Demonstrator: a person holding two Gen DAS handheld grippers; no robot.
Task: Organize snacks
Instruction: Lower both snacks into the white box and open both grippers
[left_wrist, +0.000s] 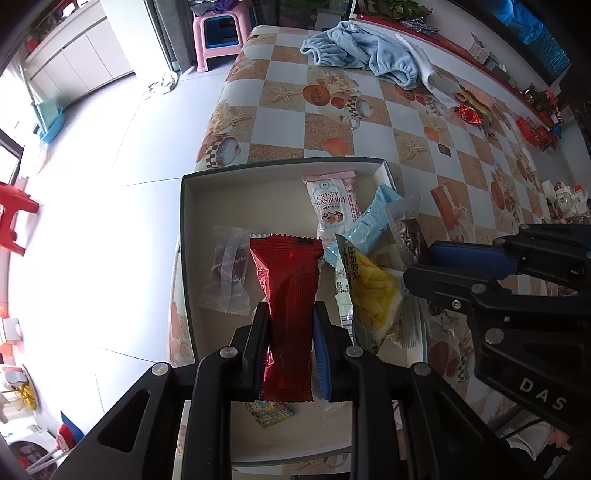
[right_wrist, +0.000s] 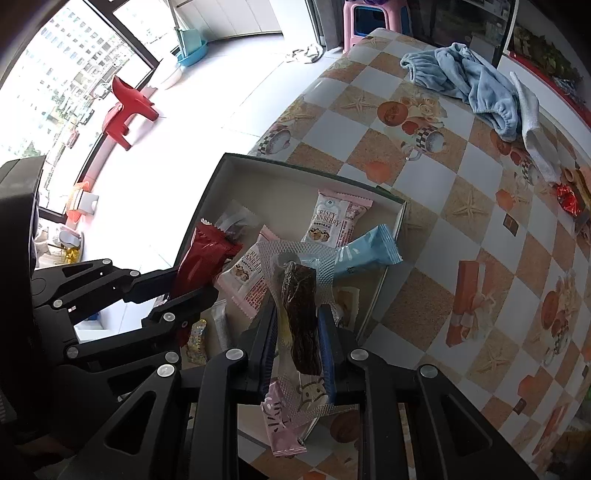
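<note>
A shallow open box (left_wrist: 192, 236) sits at the table's near-left corner and holds several snack packets. My left gripper (left_wrist: 290, 314) is shut on a red foil packet (left_wrist: 290, 295), held over the box. My right gripper (right_wrist: 299, 314) is shut on a clear-wrapped dark brown snack bar (right_wrist: 301, 314), held above the box's right side (right_wrist: 400, 214). In the box lie a pink Crispy Cranberry packet (left_wrist: 334, 201), a light blue packet (left_wrist: 371, 221), a yellow chip packet (left_wrist: 373, 291) and a clear-wrapped dark snack (left_wrist: 227, 271). The right gripper shows in the left wrist view (left_wrist: 424, 267).
A checkered tablecloth (left_wrist: 325, 129) covers the table. A blue towel (left_wrist: 362, 50) lies at the far end. A red wrapped candy (left_wrist: 469, 114) and small packets lie far right. The table edge drops to the floor on the left. A pink stool (left_wrist: 218, 35) stands beyond.
</note>
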